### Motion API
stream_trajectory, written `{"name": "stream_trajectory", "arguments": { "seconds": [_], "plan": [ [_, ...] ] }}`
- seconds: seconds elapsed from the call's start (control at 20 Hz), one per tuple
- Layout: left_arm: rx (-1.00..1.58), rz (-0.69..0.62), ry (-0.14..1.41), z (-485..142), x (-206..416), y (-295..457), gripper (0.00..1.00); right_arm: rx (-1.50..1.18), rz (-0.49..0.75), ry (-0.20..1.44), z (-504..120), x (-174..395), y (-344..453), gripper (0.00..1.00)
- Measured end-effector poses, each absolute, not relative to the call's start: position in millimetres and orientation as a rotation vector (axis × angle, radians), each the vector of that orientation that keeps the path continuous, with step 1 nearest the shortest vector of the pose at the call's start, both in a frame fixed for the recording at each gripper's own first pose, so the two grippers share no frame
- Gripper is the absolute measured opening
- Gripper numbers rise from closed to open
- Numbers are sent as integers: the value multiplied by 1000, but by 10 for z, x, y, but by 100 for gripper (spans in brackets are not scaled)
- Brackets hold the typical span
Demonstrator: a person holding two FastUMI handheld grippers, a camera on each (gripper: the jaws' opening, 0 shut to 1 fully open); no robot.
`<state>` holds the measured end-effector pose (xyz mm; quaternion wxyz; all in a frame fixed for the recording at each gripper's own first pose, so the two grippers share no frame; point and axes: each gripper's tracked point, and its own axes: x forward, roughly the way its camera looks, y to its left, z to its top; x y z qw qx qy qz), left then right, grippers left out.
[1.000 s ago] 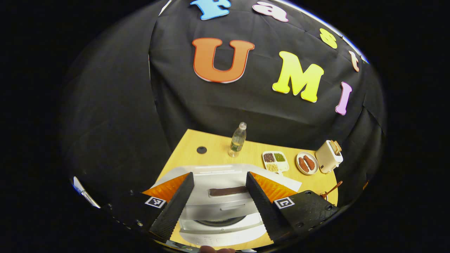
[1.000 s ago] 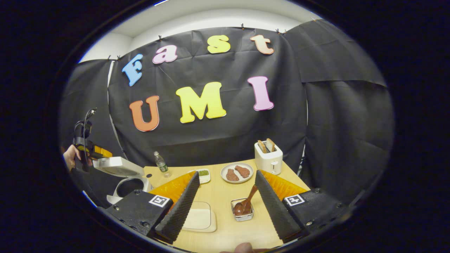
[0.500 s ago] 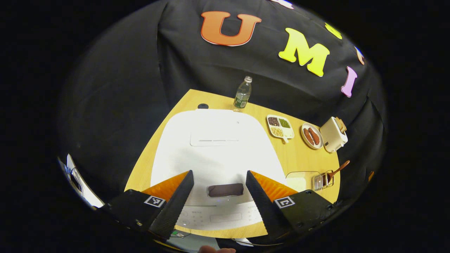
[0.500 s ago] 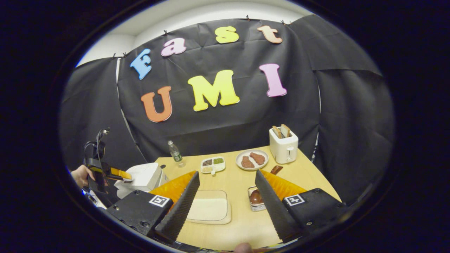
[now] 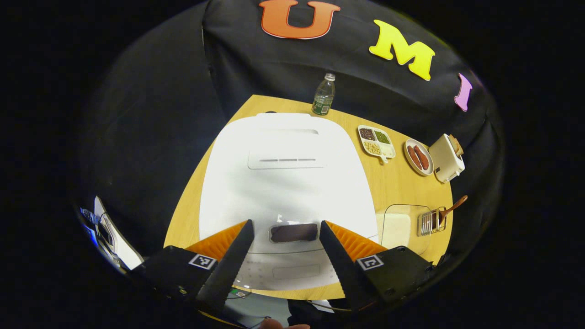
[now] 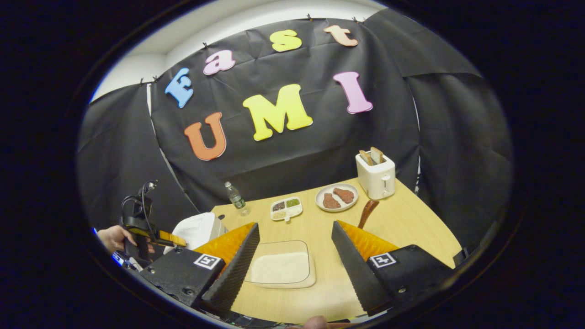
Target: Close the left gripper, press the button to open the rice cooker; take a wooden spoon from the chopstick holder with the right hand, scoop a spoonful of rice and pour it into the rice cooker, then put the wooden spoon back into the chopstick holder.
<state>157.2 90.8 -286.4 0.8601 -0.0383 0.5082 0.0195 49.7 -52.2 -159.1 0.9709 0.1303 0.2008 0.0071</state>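
Note:
The white rice cooker sits under my left gripper, its lid down. Its dark button lies between the open fingers, which hover above it. In the left gripper view the wooden spoon stands in the wire chopstick holder at the right. The clear tray of rice lies beside it. My right gripper is open above the rice tray. The spoon handle rises past its right finger, which hides the holder. A hand holds the left gripper by the cooker.
At the back of the wooden table stand a water bottle, a divided dish of grains, a plate with two brown pieces and a white toaster. The black cloth wall closes the far side.
One second ago the cooker lid stood open; it came down and is shut now. The left gripper has drawn back over it. The right gripper has shifted, so the holder slid behind its right finger.

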Motion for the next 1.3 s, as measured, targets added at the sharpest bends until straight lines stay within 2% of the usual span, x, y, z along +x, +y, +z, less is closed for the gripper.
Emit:
{"name": "stream_trajectory", "arguments": {
  "seconds": [0.25, 0.3, 0.75, 1.0, 1.3],
  "plan": [
    [-57, 56, 1083, -2912, 1569, 911, 97, 280, 23, 404, -1637, 503, -524, 100],
    [-56, 56, 1070, -2907, 1579, 902, 100, 276, 26, 405, -1638, 503, -523, 100],
    [-104, 74, 924, -2782, 1672, 899, 95, 191, 78, 379, -1421, 522, -377, 100],
    [-158, 39, 753, -2170, 1692, 657, 95, 94, 85, 323, -1198, 628, -375, 99],
    [-98, -36, 390, -909, 1598, -71, 95, 64, 116, 219, -819, 909, -461, 100]
  ]
}}
